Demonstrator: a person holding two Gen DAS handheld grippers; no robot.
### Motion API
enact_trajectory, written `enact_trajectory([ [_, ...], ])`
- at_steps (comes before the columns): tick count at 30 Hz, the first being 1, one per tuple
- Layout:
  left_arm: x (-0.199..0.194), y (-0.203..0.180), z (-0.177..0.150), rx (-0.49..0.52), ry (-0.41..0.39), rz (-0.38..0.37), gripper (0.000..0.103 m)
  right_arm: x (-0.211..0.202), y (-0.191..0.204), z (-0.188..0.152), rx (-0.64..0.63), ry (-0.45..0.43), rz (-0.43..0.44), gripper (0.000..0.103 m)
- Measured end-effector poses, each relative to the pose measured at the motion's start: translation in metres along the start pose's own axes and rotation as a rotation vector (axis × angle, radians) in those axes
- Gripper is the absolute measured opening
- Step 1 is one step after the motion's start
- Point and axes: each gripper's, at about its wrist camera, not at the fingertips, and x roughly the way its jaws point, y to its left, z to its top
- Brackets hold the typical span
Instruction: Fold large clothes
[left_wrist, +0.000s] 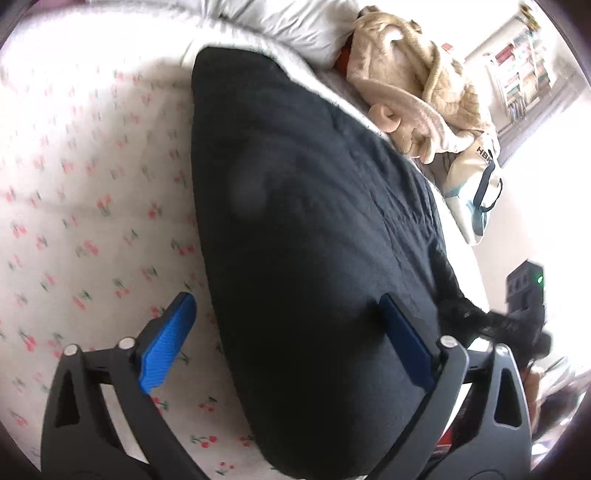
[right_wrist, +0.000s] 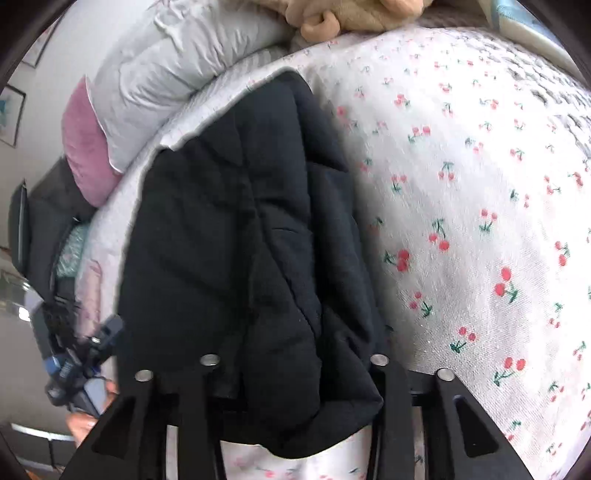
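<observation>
Cream bag (left_wrist: 476, 173): black letters, seemingly "HBK", partly hidden.

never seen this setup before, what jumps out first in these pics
A big black padded garment fills the middle of both views, lying on a white bedspread printed with red cherries. The left claw stands wide open, one blue pad over the sheet and the other over the black cloth. At the far end of the bed sits a tan plush toy beside a pale grey pillow.

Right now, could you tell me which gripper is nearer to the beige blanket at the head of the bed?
I cannot tell. The left gripper straddles the black garment's edge, with the beige blanket beyond it; the right gripper is at the garment's near end.
</observation>
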Motion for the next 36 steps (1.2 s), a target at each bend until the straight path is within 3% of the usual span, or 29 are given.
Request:
enact_trajectory([
  [3, 0.006, 0.004, -0.001, -0.058, 0.020, -0.047, 0.101, -0.012, 0.007, 0.003, -0.023, -0.026, -0.029, 0.067],
  [5, 0.008, 0.004, -0.002, -0.060, 0.029, -0.073, 0.102, -0.022, 0.006, 0.007, -0.028, -0.050, -0.041, 0.072],
  [10, 0.011, 0.006, -0.003, -0.038, 0.046, -0.085, 0.102, -0.046, -0.016, 0.029, 0.086, -0.134, 0.162, 0.082],
  [13, 0.018, 0.010, 0.002, -0.054, 0.069, -0.109, 0.102, -0.037, -0.033, 0.041, 0.149, -0.107, 0.243, 0.082],
  [16, 0.028, 0.019, 0.006, -0.106, 0.100, -0.141, 0.103, -0.016, -0.043, 0.048, 0.194, -0.070, 0.265, 0.082],
  [24, 0.054, 0.038, 0.006, -0.231, 0.197, -0.281, 0.103, 0.013, -0.018, 0.053, 0.110, -0.030, 0.130, 0.082],
  [30, 0.057, 0.037, 0.008, -0.247, 0.207, -0.287, 0.103, 0.041, 0.005, 0.050, 0.000, -0.028, 0.014, 0.082],
  [31, 0.056, 0.035, 0.008, -0.245, 0.201, -0.281, 0.102, 0.044, 0.010, 0.048, -0.021, -0.037, -0.002, 0.077],
  [32, 0.054, 0.033, 0.008, -0.240, 0.183, -0.264, 0.098, 0.046, 0.013, 0.046, -0.027, -0.048, 0.005, 0.064],
  [36, 0.041, 0.016, 0.011, -0.187, 0.138, -0.175, 0.084, 0.037, 0.011, 0.042, 0.007, -0.096, 0.078, 0.045],
])
